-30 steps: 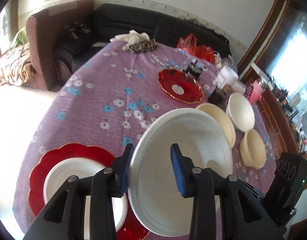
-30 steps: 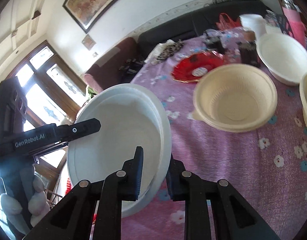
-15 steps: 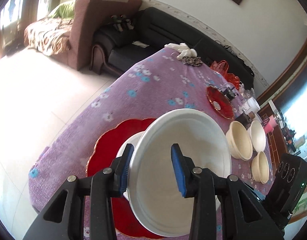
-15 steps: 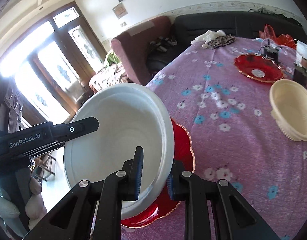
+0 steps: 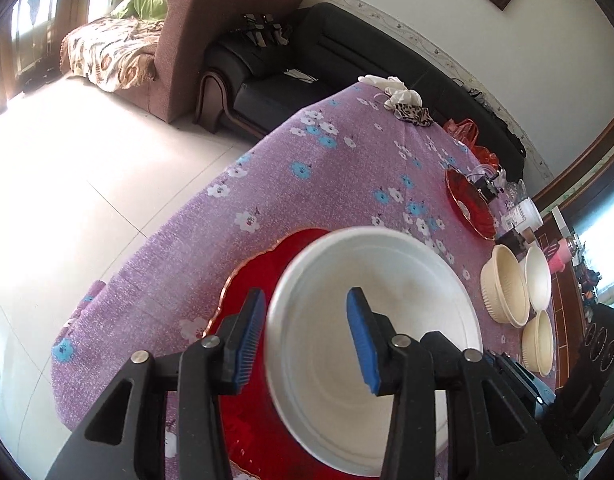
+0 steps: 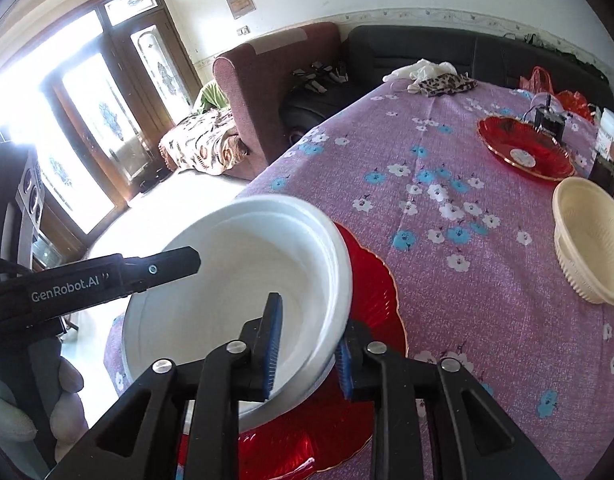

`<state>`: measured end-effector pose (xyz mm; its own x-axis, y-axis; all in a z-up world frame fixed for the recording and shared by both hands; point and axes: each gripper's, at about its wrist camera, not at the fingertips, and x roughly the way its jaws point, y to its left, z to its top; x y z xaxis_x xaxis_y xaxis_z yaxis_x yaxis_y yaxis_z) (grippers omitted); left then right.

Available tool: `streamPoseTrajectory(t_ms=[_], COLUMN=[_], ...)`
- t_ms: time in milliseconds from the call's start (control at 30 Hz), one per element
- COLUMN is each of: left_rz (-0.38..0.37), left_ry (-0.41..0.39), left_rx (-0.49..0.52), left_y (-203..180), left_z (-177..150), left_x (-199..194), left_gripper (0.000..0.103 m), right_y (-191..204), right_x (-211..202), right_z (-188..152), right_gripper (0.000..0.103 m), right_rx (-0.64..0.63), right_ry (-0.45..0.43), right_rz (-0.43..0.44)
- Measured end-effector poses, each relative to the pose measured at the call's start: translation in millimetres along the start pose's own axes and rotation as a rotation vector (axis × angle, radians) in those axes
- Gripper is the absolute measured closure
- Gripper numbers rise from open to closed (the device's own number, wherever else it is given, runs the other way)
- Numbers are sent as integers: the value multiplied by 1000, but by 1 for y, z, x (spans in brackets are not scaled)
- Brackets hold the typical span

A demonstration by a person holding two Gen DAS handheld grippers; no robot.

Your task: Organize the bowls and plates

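We see both tongs straddling the rim of the white plate (image 5: 371,336), which sits over the red scalloped plate (image 5: 255,276) at the near table edge. The left gripper (image 5: 303,338) is opening, its pads clear of the rim between them. The right gripper (image 6: 307,344) is opening too, the opposite rim still between its pads, which seem just off it. Ahead and to the right of the tongs sit three cream bowls (image 5: 505,286), and further on a second red plate (image 6: 525,146). A purple flowered tablecloth (image 6: 467,240) lies beneath everything.
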<state>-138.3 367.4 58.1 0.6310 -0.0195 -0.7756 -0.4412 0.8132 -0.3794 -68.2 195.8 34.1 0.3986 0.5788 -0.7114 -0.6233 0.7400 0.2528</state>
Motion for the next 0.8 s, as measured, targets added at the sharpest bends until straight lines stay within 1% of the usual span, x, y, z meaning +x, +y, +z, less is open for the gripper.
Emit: streamPoseTrajectory(t_ms=[33, 67, 100, 300, 367, 433, 467, 533, 567, 600, 667, 700, 800], left_rz=[2, 2, 3, 10, 8, 0, -1, 2, 3, 6, 17, 19, 0], left_ry=[-9, -19, -25, -74, -92, -111, -123, -148, -156, -166, -177, -174, -139], left_rx=[0, 1, 1, -9, -7, 1, 12, 48, 67, 90, 136, 157, 216], left_y=[1, 1, 2, 5, 2, -2, -5, -15, -20, -27, -40, -46, -67], left_z=[0, 1, 1, 1, 0, -2, -4, -7, -8, -10, -14, -15, -22], left_x=[-2, -4, -6, -20, -26, -35, -40, -51, -55, -59, -64, -65, -64], left_gripper=[52, 51, 51, 49, 46, 39, 37, 29, 27, 23, 20, 18, 17], right_y=[1, 2, 2, -3, -10, -18, -23, -33, -39, -45, -61, -69, -102], right_x=[0, 0, -1, -10, -15, -22, -26, -34, -38, -43, -54, -59, -76], right_z=[0, 0, 0, 2, 3, 3, 2, -1, -3, -5, -13, -16, -29], right_gripper=[60, 50, 44, 42, 40, 40, 39, 39, 38, 37, 34, 33, 32], right_rx=[-6, -10, -13, -8, 3, 23, 32, 47, 54, 61, 83, 96, 133], right_ry=[-6, -12, -22, -68, -84, -100, -106, -114, -120, -126, -134, -137, -141], right_rz=[-4, -7, -9, -27, -31, -34, -34, -40, -46, -53, -75, -86, -144])
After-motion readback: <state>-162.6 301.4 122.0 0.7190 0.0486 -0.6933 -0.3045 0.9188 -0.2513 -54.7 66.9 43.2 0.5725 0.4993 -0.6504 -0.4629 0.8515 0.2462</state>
